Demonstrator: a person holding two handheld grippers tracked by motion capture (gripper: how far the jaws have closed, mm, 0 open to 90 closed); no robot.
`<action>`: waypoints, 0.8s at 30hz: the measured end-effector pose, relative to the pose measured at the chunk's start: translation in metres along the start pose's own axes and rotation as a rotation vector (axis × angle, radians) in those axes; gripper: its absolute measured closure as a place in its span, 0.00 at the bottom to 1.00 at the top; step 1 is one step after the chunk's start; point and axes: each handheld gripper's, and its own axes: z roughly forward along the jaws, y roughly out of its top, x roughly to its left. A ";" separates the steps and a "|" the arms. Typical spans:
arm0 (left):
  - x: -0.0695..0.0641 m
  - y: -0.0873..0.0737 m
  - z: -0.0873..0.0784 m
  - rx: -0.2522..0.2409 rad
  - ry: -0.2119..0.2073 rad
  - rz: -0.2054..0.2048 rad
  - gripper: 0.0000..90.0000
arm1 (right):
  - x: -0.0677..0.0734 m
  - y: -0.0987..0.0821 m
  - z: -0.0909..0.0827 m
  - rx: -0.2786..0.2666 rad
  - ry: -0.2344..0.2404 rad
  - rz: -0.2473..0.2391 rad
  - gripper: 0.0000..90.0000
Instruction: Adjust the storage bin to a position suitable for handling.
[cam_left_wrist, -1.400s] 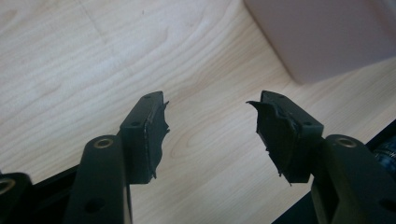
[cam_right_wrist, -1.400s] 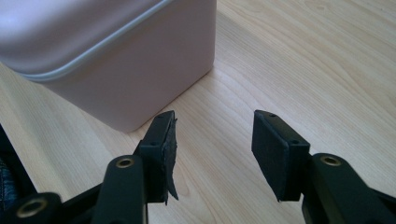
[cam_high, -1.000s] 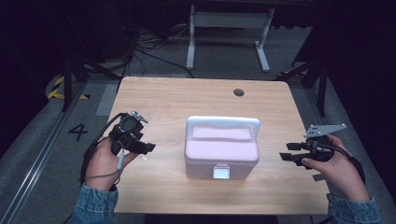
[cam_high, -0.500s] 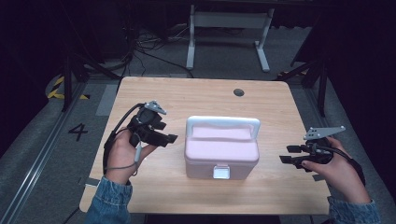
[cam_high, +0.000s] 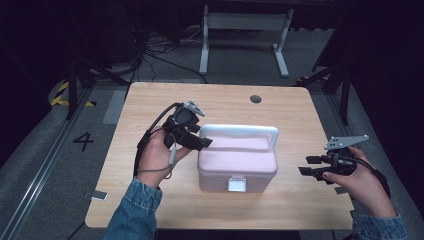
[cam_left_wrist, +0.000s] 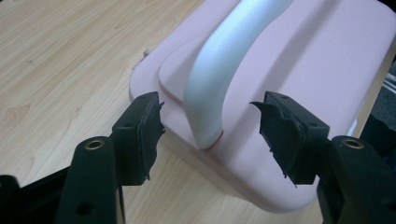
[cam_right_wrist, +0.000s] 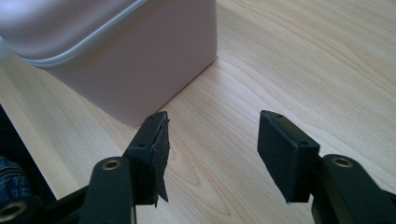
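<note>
Nearest the person, at the right edge of the worktop (cam_high: 150, 200), the right gripper (cam_high: 312, 167) lies level in the right hand (cam_high: 362, 182), pointing toward the pink box (cam_high: 237, 162) but well apart from it. Its jaws have just been opening and now stand wide with nothing between them; in the right gripper view only bare wood lies between the pads (cam_right_wrist: 278, 149), and the box's side wall (cam_right_wrist: 140, 60) rises beyond the left one.

The box sits in the middle of the worktop, lid shut, a white latch (cam_high: 236, 184) on its near face and a white handle (cam_high: 240, 132) arched over the lid.

At the box's left end the left gripper (cam_high: 202, 144), carried in the left hand (cam_high: 157, 155), hangs over the corner where the handle meets the lid. In the left gripper view its jaws stand wide on either side of that handle leg (cam_left_wrist: 215, 93); the pads seem clear of it, though depth is hard to judge.

Farther off, a dark round hole (cam_high: 255, 99) marks the worktop's back edge, and a white frame (cam_high: 240, 30) stands on the floor beyond.
</note>
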 end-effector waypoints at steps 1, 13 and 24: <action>0.000 0.000 0.000 0.000 0.000 0.000 0.44 | 0.000 0.000 0.000 0.000 0.000 0.000 0.50; -0.004 0.018 0.019 0.074 0.024 0.035 0.68 | 0.002 0.001 0.007 0.010 0.024 0.000 0.50; -0.011 0.023 0.008 0.028 0.032 0.100 0.78 | 0.004 0.002 0.009 0.011 0.030 -0.005 0.50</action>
